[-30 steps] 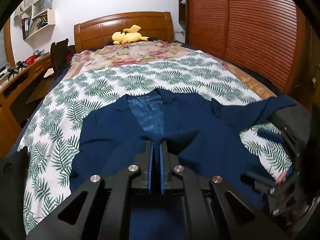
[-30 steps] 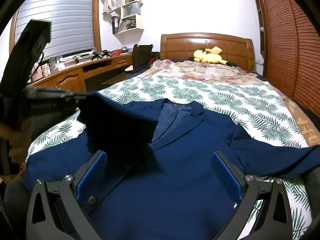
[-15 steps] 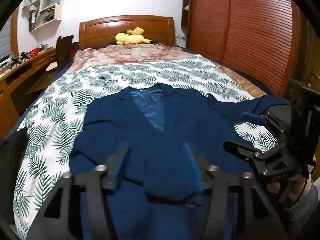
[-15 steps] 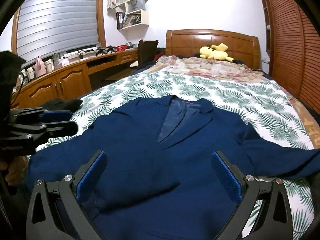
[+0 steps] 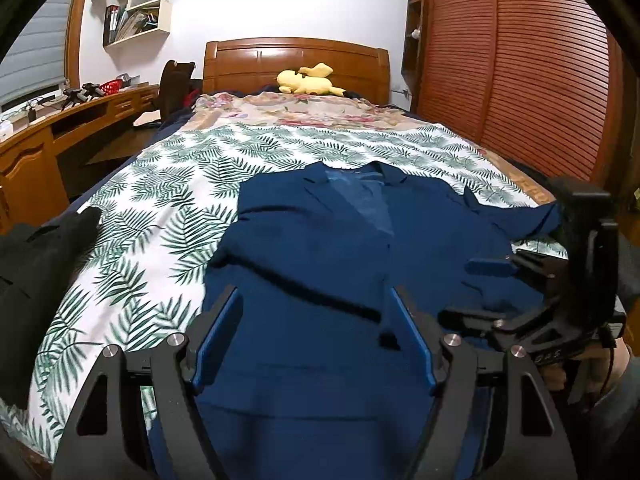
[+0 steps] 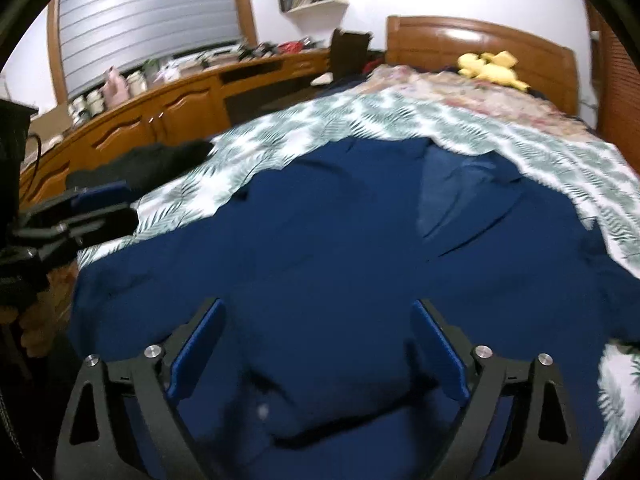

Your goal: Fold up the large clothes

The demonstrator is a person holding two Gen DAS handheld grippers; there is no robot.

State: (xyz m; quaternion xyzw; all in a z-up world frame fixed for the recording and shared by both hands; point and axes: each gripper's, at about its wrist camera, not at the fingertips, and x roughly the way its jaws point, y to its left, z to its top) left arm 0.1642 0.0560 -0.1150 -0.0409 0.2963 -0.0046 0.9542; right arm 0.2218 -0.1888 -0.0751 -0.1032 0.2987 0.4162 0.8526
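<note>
We're looking at the navy jacket (image 5: pixel 360 248), lying face up on the bed (image 5: pixel 168 184), collar toward the headboard (image 5: pixel 296 60), lighter blue lining showing in the open neck. Its lower hem runs out under both cameras, so we can't see where it ends. The right-wrist view is smeared with blur, and a soft raised fold of cloth near the bottom there is hard to read. On the jacket's left side the fabric is folded over, leaving a dark crease running diagonally across the front. The other sleeve (image 5: pixel 528 220) stretches flat toward the bed's edge by the slatted wardrobe (image 5: pixel 540 80).

Our left gripper (image 5: pixel 316 328) hangs over the jacket's lower front, its jaws spreading, blue pads clear of the cloth with only fabric beneath. Our right gripper (image 6: pixel 316 344) sits low over the front too, jaws wide but drawing in, nothing pinched between them that we can make out.

A dark garment (image 5: pixel 36 272) sits at the bed's left edge. Plenty of bare leaf-print sheet lies between collar and the yellow plush toy (image 5: pixel 308 80). The wooden desk (image 6: pixel 160 108) lines the window side.
</note>
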